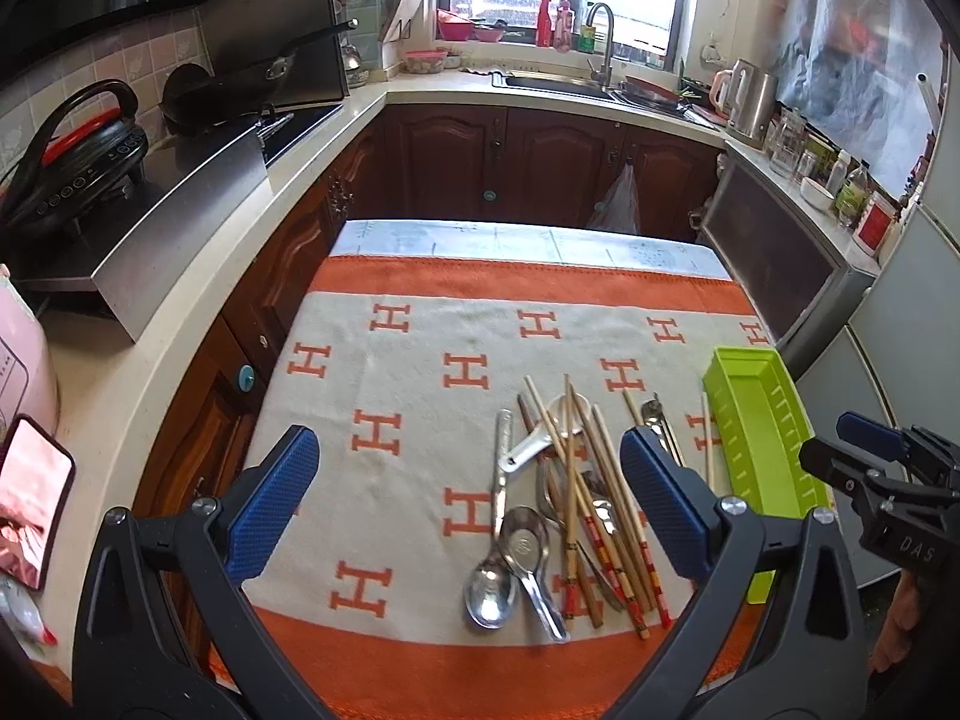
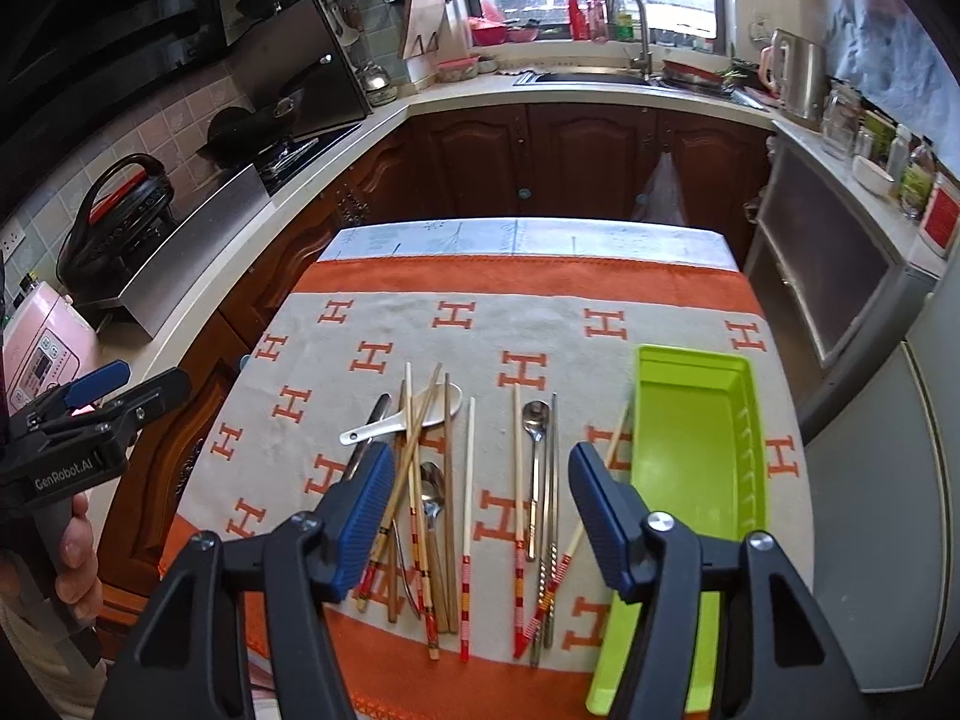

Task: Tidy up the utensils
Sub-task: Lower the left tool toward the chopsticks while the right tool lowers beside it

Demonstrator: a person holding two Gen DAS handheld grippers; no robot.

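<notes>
A pile of utensils lies on the orange-and-cream cloth: several wooden chopsticks (image 1: 579, 498), metal spoons (image 1: 492, 591), a white ceramic spoon (image 2: 402, 417), a long metal spoon (image 2: 534, 438). An empty green tray (image 2: 699, 450) stands to their right; it also shows in the left wrist view (image 1: 759, 438). My left gripper (image 1: 468, 504) is open and empty, held above the pile. My right gripper (image 2: 480, 516) is open and empty, above the chopsticks left of the tray. Each gripper shows at the edge of the other's view.
The cloth (image 1: 384, 372) covers a small table in a U-shaped kitchen. Wooden cabinets (image 1: 498, 150) stand close behind and to the left. A counter with a stove (image 1: 282, 120) lies left, a sink (image 1: 558, 84) at the back, jars and a kettle (image 1: 750, 96) right.
</notes>
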